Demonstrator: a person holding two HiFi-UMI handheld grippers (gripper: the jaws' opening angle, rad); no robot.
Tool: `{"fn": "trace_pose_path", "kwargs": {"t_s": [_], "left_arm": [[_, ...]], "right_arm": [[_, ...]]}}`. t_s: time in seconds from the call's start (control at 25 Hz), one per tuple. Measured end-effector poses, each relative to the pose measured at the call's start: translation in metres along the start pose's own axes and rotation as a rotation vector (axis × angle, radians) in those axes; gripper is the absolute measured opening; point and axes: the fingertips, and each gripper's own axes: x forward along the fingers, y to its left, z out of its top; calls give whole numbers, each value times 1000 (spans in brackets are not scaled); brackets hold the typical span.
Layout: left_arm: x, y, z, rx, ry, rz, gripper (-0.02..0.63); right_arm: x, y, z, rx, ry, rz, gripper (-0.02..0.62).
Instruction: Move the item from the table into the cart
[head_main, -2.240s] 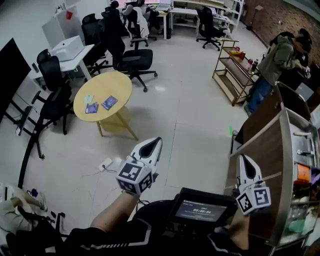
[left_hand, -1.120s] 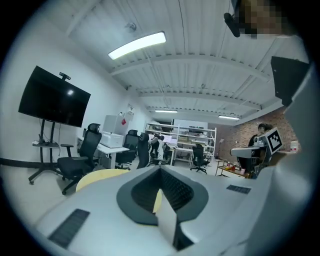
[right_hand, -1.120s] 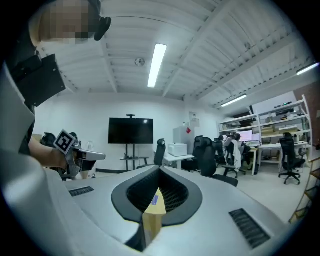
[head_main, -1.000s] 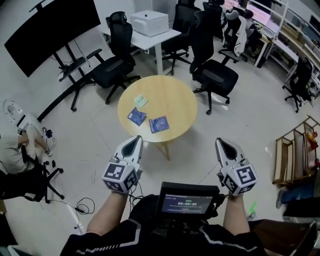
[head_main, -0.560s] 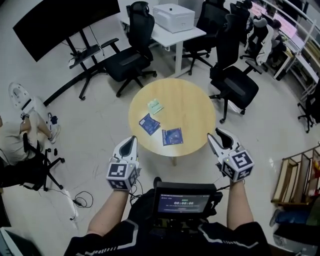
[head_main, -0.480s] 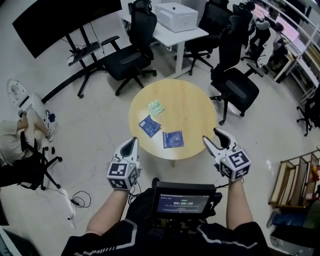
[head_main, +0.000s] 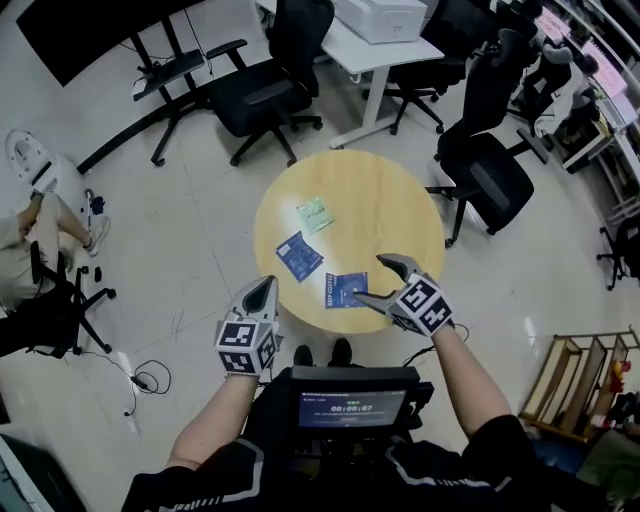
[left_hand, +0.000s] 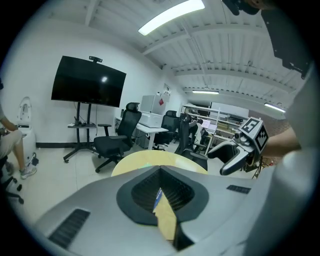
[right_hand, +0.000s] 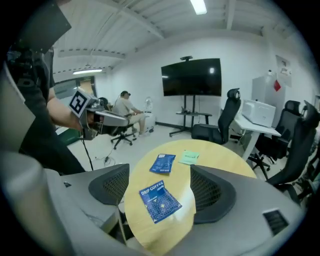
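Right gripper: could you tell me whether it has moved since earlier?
Yes: the right gripper came leftward over the round table toward the drip coffee packet; jaws opening, packet between them, untouched.

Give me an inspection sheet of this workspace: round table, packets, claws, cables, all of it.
Surface: round wooden table, three packets on it.
Job's things: near blue packet, far blue packet, green packet, all lying flat; cart not seen.
Clutter: nothing seen.
Claws: left claw shut, empty, beside the table edge; right claw opening over the near blue packet, pads off it.
Cables: cable loose on floor, left.
Surroundings: chairs, screen, printer.
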Motion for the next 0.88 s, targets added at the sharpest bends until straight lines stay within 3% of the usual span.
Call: {"fn": "trace_pose_path", "kwargs": {"t_s": [0.08, 0.2, 0.24, 0.44, 0.56, 0.88], "left_arm": [[16, 6, -14, -17, 30, 34, 5], [43, 13, -46, -1, 109, 55, 5], [51, 14, -56, -1, 135, 56, 5], [82, 22, -105, -54, 231, 66, 5], [97, 31, -130, -46, 282, 83, 5], [119, 44, -157, -27, 340, 111, 5]], "right_arm": [[30, -1, -20, -53, 87, 76, 385], [76, 2, -56, -54, 196, 181, 388], [90, 2, -68, -54, 231, 197, 424], [136, -5, -108, -137, 346, 232, 426], [153, -9, -120, -163, 391, 243, 426], [176, -14, -147, -201, 481, 265, 426]]}}
